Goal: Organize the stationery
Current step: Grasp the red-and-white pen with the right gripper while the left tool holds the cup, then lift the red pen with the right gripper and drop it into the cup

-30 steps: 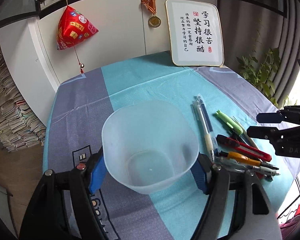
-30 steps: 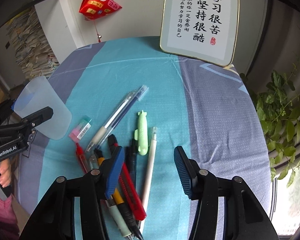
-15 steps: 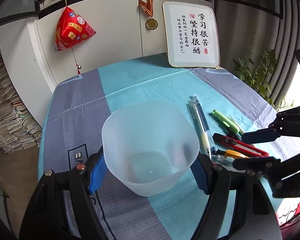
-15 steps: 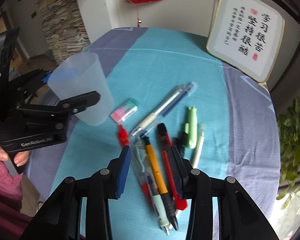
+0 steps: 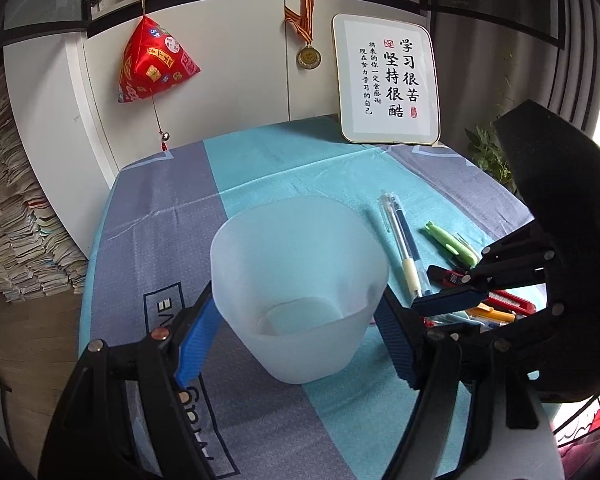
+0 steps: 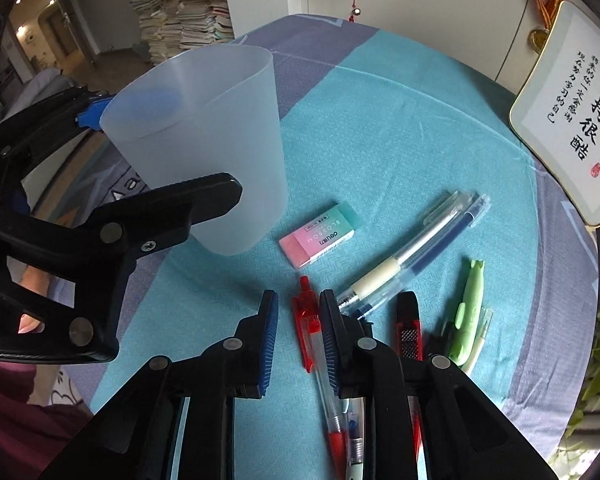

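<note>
The step in hand looks like picking the first pen: the right gripper (image 6: 298, 316) straddles the red pen (image 6: 308, 322), its jaws just closing but not yet pinching. The left gripper (image 5: 296, 320) clamps the frosted cup (image 5: 296, 280), upright and empty, near the desk's (image 6: 380, 120) left edge. Next: finish closing, lift, carry to the cup

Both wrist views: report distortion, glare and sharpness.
Left wrist view: fisheye bows the cabinet; window glare whitens the right edge; cup sharp. Right wrist view: table edge curves strongly, daylight even, eraser print readable, corners vignetted black.
</note>
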